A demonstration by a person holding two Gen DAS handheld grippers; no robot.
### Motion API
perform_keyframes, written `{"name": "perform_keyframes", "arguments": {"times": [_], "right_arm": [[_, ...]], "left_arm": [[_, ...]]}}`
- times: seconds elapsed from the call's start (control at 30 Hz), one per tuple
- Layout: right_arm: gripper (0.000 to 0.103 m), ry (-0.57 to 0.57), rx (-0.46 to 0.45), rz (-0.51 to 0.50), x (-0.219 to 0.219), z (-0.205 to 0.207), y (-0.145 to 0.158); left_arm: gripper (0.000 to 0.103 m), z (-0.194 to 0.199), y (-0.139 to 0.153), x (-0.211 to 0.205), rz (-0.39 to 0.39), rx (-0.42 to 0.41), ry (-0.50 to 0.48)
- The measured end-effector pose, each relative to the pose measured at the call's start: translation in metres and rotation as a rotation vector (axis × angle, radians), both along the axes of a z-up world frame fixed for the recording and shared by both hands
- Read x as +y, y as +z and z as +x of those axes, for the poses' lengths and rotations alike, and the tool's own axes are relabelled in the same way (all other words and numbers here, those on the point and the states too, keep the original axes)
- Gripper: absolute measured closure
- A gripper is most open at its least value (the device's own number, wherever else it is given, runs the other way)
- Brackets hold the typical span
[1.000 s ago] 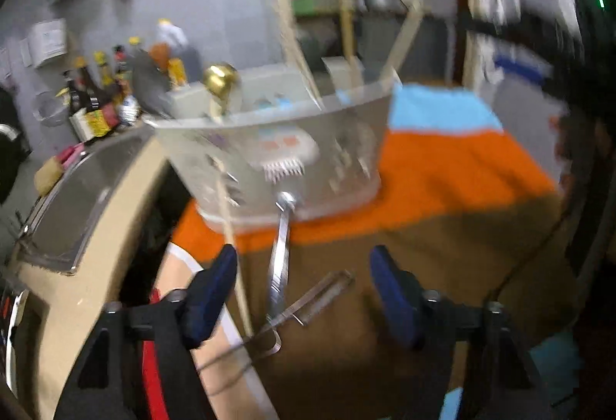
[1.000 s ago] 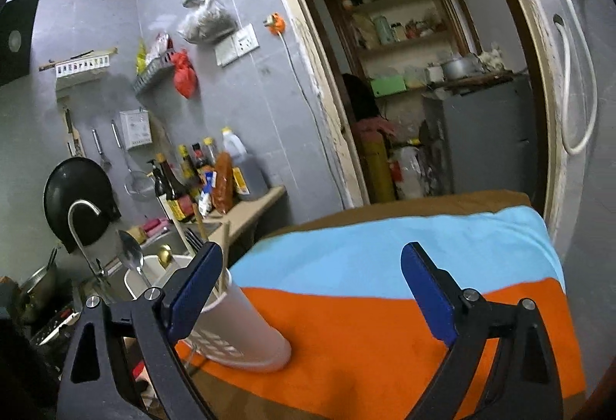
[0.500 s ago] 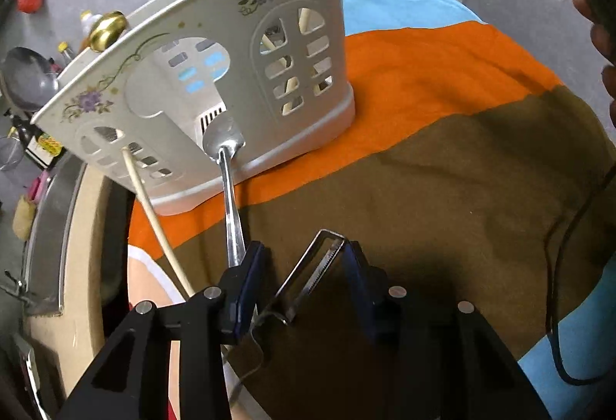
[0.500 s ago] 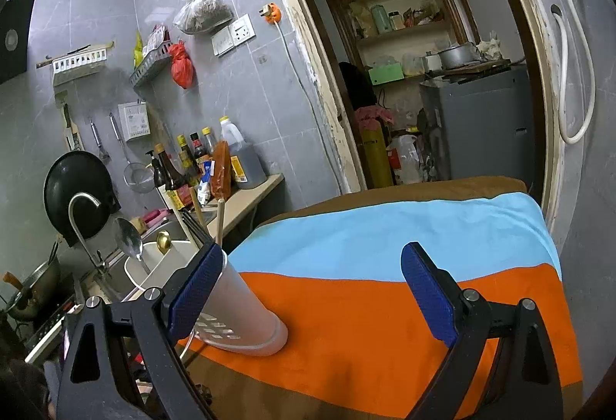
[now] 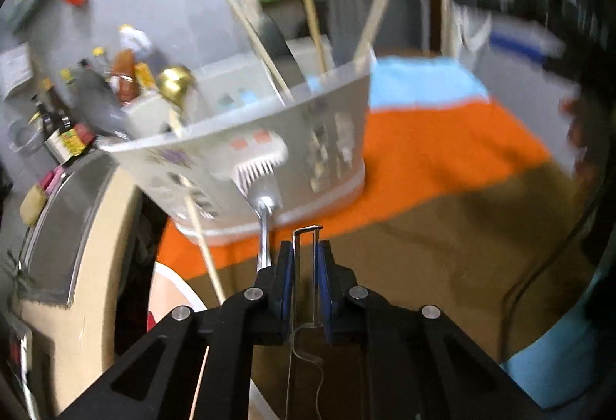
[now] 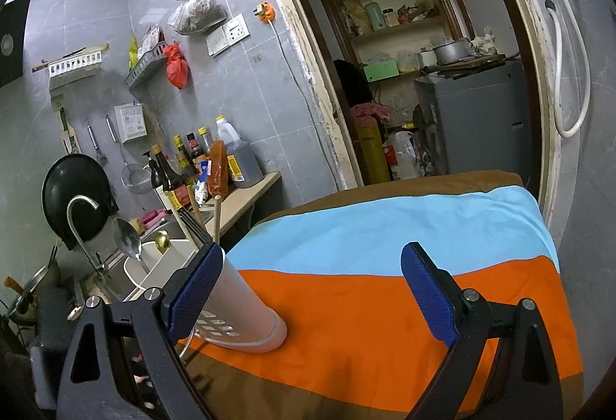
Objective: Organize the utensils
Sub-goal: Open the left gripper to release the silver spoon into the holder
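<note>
Kitchen wall and a blanket [image 5: 442, 150] striped blue, orange and brown set the scene, and on the orange band stands the white caddy [image 5: 269, 135], chopsticks and a gold spoon poking out of it. Just in front, a steel spoon [image 5: 265, 227] lies with its bowl touching the caddy's base, a lone chopstick [image 5: 204, 246] to its left. Now the left gripper [image 5: 306, 277]: clenched on the wire peeler [image 5: 306, 254], frame upright between the blue pads. To do this well, keep the squeeze firm since thin wire will twist, lift clear of the spoon beside the left pad, and carry it over the rim before letting go. Over on the right, the right gripper [image 6: 308, 289] hangs with jaws wide and empty, the caddy behind its left pad.

Against a second ago: the left jaws have just been closing, from wide apart down onto the peeler, which lay flat on the brown stripe and now stands up in the grip.
</note>
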State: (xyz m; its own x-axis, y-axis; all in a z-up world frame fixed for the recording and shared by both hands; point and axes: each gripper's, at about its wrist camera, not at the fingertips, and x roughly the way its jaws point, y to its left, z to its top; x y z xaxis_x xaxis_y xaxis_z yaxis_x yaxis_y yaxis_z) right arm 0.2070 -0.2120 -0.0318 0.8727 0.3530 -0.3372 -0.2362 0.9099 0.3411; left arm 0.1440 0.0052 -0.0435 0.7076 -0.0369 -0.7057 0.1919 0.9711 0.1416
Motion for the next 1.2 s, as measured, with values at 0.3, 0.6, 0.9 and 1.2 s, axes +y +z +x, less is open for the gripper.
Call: {"name": "perform_keyframes", "arguments": {"times": [0.3, 0.6, 0.9, 1.2], "right_arm": [[0.012, -0.003, -0.004, 0.007, 0.003, -0.002, 0.002], [0.012, -0.014, -0.035, 0.022, 0.005, -0.001, 0.012], [0.012, -0.041, -0.077, 0.025, 0.002, 0.0, 0.026], [0.012, -0.074, -0.063, 0.003, 0.0, 0.005, 0.022]], "left_arm": [[0.091, -0.029, 0.076, 0.02, -0.219, -0.251, 0.146], [0.091, -0.002, 0.133, 0.047, -0.321, -0.533, 0.262], [0.091, 0.051, 0.131, 0.078, -0.362, -0.693, 0.376], [0.091, 0.084, 0.077, 0.077, -0.301, -0.619, 0.43]]}}
